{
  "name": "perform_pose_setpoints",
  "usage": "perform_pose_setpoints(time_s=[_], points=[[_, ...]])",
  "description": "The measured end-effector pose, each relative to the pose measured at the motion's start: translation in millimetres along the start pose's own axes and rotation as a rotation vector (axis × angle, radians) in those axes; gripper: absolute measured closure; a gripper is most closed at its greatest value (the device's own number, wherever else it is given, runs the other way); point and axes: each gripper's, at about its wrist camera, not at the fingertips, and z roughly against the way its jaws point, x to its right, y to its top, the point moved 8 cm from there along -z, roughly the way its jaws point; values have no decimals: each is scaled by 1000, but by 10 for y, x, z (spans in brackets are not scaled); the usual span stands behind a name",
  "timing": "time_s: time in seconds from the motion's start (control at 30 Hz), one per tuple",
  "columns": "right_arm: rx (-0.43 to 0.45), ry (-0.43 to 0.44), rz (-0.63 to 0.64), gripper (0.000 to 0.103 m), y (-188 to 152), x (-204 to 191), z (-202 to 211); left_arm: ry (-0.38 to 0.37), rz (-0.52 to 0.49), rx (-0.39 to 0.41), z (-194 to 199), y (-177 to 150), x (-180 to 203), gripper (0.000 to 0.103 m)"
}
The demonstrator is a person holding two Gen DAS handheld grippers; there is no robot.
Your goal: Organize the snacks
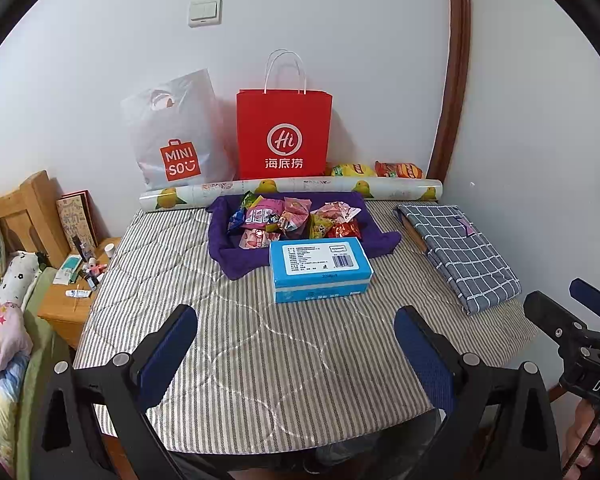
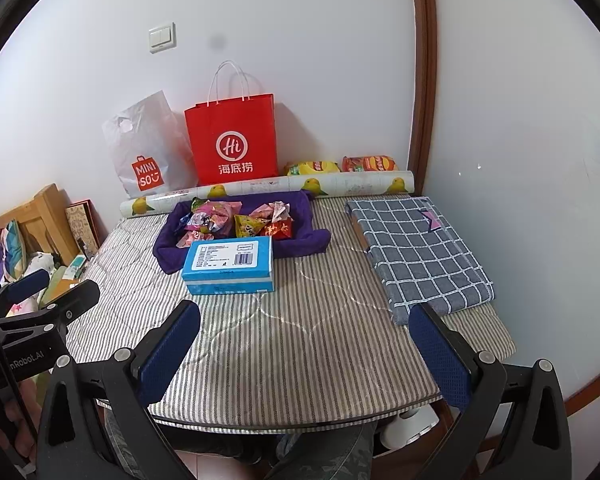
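Note:
Several small snack packets lie heaped in a purple cloth-lined tray at the back of a striped table. A blue box sits just in front of the tray. Two chip bags, yellow and orange, lie against the wall. My left gripper hovers open over the near table edge, holding nothing. My right gripper is likewise open and holding nothing; it also shows at the right edge of the left wrist view.
A red paper bag and a white Miniso bag stand at the wall behind a lemon-print roll. A folded checked cloth lies right. A cluttered wooden nightstand stands left.

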Motion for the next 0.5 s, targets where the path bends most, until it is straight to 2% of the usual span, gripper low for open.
perform_pose_setpoints(time_s=[0.5], points=[[0,1,1,1,-11,0,-7,2,0,-1,0,-12,-7,3]])
